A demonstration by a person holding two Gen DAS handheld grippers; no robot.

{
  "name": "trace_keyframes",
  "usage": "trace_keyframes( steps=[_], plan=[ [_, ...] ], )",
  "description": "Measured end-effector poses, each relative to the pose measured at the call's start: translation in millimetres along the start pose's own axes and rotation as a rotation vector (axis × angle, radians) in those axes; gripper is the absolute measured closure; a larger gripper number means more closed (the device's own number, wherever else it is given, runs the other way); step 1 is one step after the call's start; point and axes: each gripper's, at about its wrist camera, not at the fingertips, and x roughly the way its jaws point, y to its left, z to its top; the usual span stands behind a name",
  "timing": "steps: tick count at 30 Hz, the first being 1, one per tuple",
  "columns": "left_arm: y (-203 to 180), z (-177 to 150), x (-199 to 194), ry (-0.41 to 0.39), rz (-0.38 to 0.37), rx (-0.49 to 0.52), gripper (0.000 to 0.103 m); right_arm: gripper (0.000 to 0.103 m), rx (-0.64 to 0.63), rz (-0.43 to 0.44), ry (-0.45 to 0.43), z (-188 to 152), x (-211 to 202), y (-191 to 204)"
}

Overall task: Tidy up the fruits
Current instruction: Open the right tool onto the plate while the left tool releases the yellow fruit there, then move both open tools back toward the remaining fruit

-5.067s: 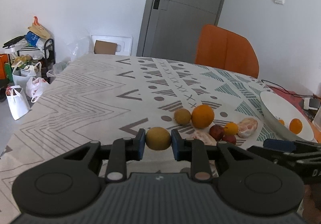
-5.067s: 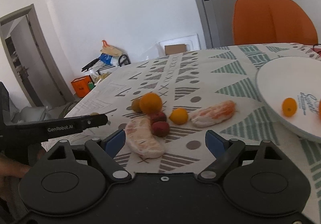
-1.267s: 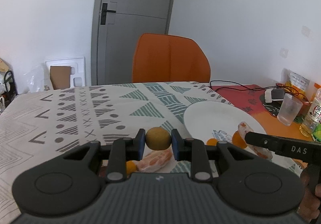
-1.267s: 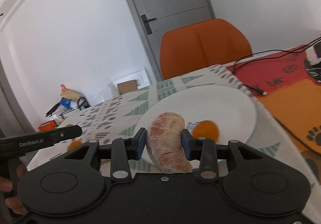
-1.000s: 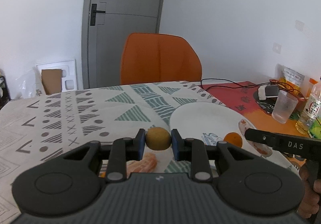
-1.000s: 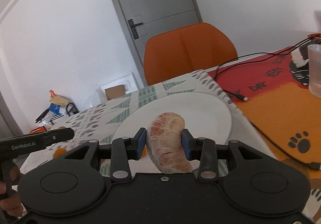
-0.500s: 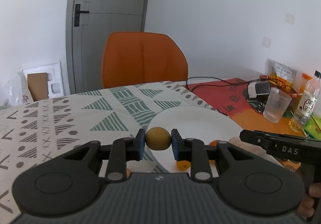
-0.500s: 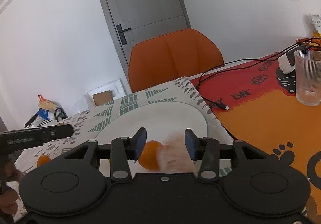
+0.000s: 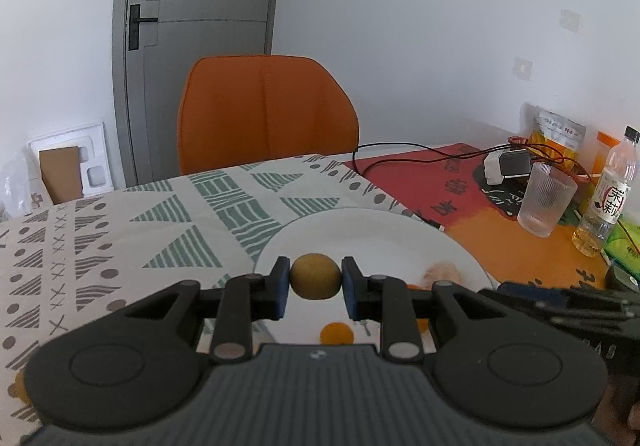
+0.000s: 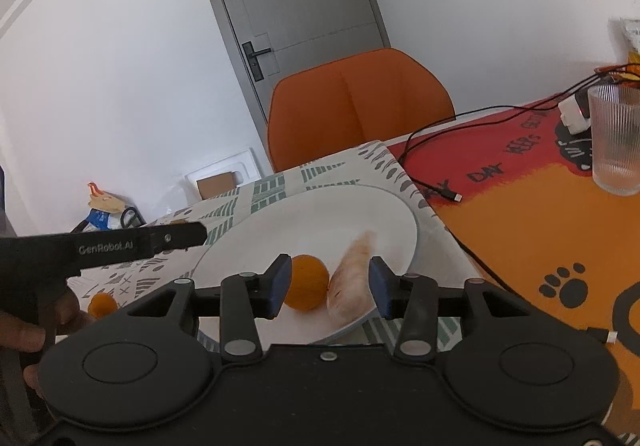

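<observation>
Left gripper [image 9: 316, 282] was clamped on a small yellow-brown round fruit [image 9: 315, 281], blue pads pressed to both sides, held above the near part of the white plate [image 9: 360, 230]. Right gripper [image 10: 327, 284] had its fingers apart with nothing between them; it hung over the plate's near edge. On the plate lay a peeled citrus piece [image 10: 350, 282], blurred, touching a small orange [image 10: 306, 282] to its left. A second small orange [image 10: 102, 304] sat on the patterned tablecloth [image 9: 120, 230], off the plate to the left. A ribbed glass [image 10: 616, 138] stood on the orange mat [image 10: 540, 214], well apart from the plate. An orange chair [image 9: 266, 112] stood behind the table.
</observation>
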Motion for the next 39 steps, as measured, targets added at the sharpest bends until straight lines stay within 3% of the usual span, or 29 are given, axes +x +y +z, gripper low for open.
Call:
trace_keyframes(
  steps=[4, 8, 19, 25, 35, 39],
  plan=[
    [-4.4, 5.5, -6.4, -0.033, 0.005, 0.017, 0.071, 0.059, 0.019, 0.003, 0.004, -1.5, 1.4, -2.3],
    [1.1, 5.5, -8.7, -0.017, 0.013, -0.003, 0.062, 0.055, 0.023, 0.007, 0.005, -1.6, 2.1, -1.0],
    [19.9, 5.2, -33.4, -0.036, 0.101, 0.01, 0.02, 0.045, 0.032, 0.029, 0.004, -0.4, 3.6, 10.7],
    [38.5, 4.0, -49.0, -0.048, 0.151, -0.024, 0.016, 0.034, 0.021, 0.042, 0.003, 1.4, 4.8, 23.3],
    [63.7, -2.8, -70.8, -0.076, 0.204, -0.051, 0.008, 0.001, 0.006, 0.034, -0.011, 3.5, 4.0, 46.7],
    [75.7, -8.7, -80.3, -0.075, 0.222, -0.06, 0.006, 0.0, -0.009, 0.03, -0.02, -1.2, 6.3, 60.1]
  ],
)
